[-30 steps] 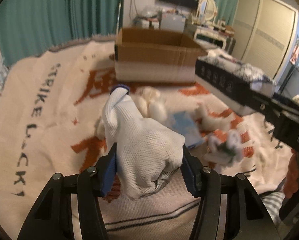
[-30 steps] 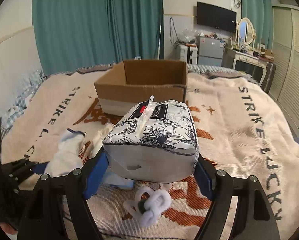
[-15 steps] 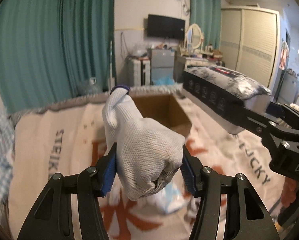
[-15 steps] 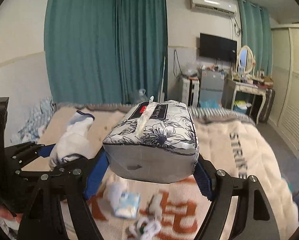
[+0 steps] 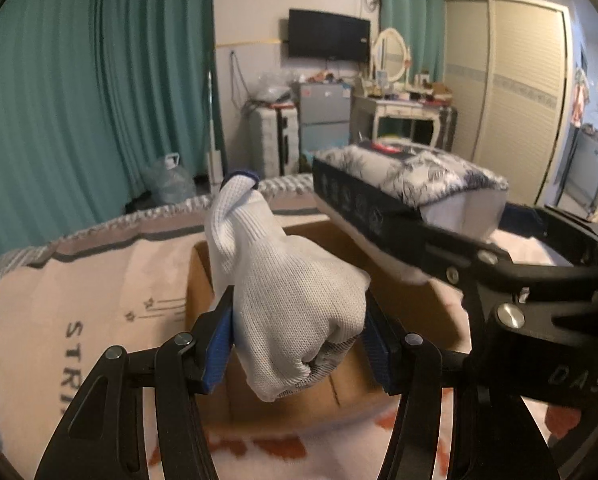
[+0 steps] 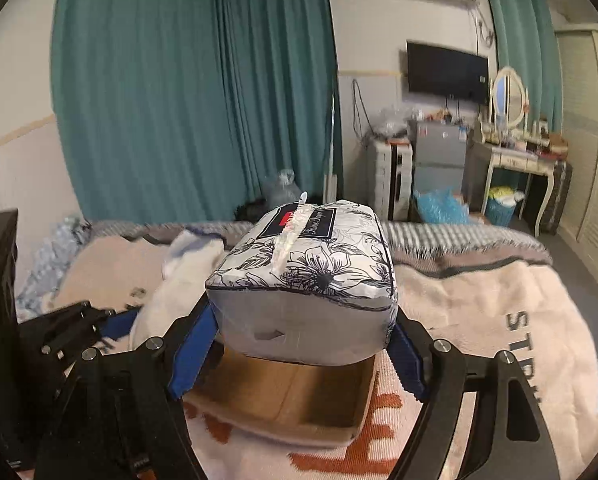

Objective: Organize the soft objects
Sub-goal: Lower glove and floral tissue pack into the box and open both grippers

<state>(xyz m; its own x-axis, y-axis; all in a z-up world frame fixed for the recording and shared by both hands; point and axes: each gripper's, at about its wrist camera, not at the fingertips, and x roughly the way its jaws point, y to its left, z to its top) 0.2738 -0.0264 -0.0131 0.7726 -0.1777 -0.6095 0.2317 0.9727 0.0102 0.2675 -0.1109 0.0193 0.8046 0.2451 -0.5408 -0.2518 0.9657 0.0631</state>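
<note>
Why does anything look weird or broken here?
Nothing looks broken. The left gripper squeezes a balled-up white glove, and the right gripper holds a flowery tissue pack. Both hang above the open box.

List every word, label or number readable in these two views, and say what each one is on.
"STR", the visible start of a cut-off word, on the blanket, in both views.
"DAS", cut off at the frame edge, on the right claw body in the left wrist view.
Script on the dark label of the floral tissue pack: too small to read.
Row of pale marks along the right claw's finger: not legible.
</note>
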